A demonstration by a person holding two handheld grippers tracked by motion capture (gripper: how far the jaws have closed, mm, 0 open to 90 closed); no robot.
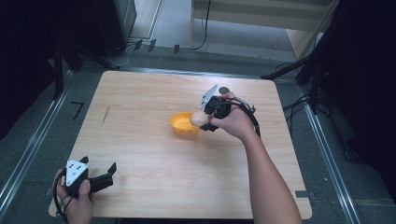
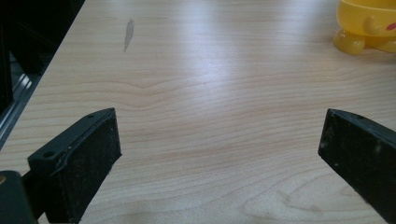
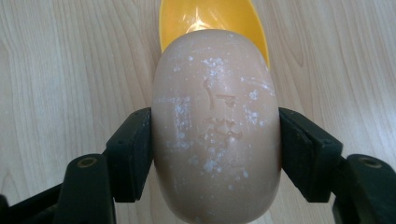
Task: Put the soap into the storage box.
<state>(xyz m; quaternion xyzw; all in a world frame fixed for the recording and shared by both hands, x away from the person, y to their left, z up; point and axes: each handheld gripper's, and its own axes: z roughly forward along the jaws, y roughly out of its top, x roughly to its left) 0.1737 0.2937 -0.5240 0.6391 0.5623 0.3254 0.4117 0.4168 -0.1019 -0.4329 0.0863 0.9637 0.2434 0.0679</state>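
the right gripper point(image 1: 205, 119) is clamped on a pale, egg-shaped object point(image 1: 198, 119), one black pad pressed against each flank. in the right gripper view the egg-shaped object point(image 3: 217, 126) sits squarely between the pads, its surface speckled with white flecks and bearing a faint embossed mark (not legible). beyond it lies the open mouth of a yellow bowl point(image 3: 212, 18), partly covered by the object's upper end. in the high view the held object hangs at the right-hand rim of the yellow bowl point(image 1: 183, 123), above or against that rim; actual contact cannot be determined. the bowl stands near the middle of the wooden table point(image 1: 154, 154). the right hand point(image 1: 236, 122) wraps the gripper body, forearm coming in from the lower edge, with the grey plate on top of the gripper.

the left gripper point(image 1: 108, 173) is at the near left corner of the table, well apart from the bowl, held in the left hand point(image 1: 79, 198). in the left gripper view its jaws stand wide apart with bare table between them and nothing gripped. the same view shows the yellow bowl point(image 2: 369, 25) at upper right, standing on small rounded feet. a dark smudge point(image 2: 129, 32) marks the tabletop toward the far left.
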